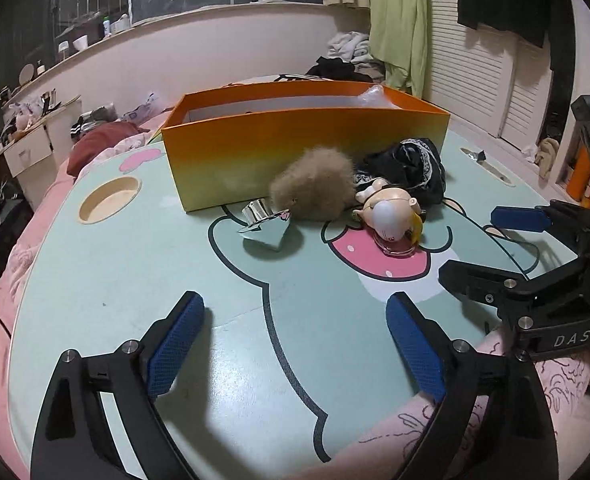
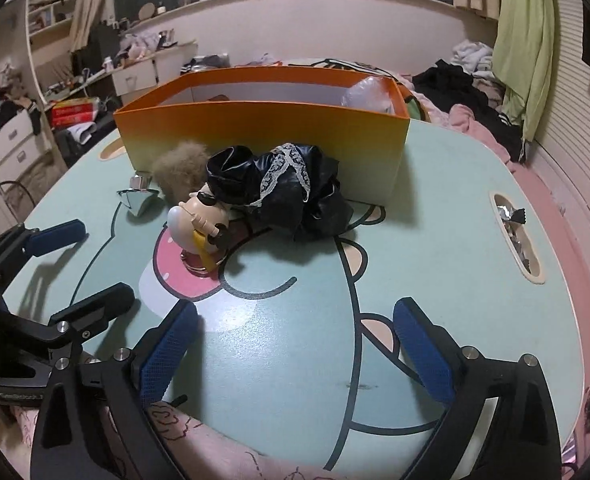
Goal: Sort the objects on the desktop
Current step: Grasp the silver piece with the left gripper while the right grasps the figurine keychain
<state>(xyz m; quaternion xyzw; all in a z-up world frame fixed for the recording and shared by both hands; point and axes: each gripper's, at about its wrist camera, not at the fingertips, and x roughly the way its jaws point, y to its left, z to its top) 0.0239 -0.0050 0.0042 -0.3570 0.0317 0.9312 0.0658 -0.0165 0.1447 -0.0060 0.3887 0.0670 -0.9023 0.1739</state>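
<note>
An orange box [image 1: 295, 152] [image 2: 263, 136] stands open at the back of the mint-green table [image 1: 135, 280]. In front of it lie a brown fur ball [image 1: 315, 188] [image 2: 181, 170], a black lace-trimmed garment [image 1: 411, 168] [image 2: 287, 192], a small doll figure [image 1: 389, 216] [image 2: 199, 220] tipped on its clear base, and a shiny silver piece [image 1: 265, 222] [image 2: 137, 196]. My left gripper [image 1: 295, 344] [image 2: 83, 256] is open and empty, near the front edge. My right gripper [image 2: 295, 344] [image 1: 491, 244] is open and empty, beside it on the right.
The table has a round cutout [image 1: 109, 200] at left and a slot [image 2: 517, 236] with foil scraps at right. A clear plastic bag [image 2: 365, 96] sits inside the box. Pink bedding [image 2: 555, 200] surrounds the table; clothes [image 2: 463, 80] are piled behind.
</note>
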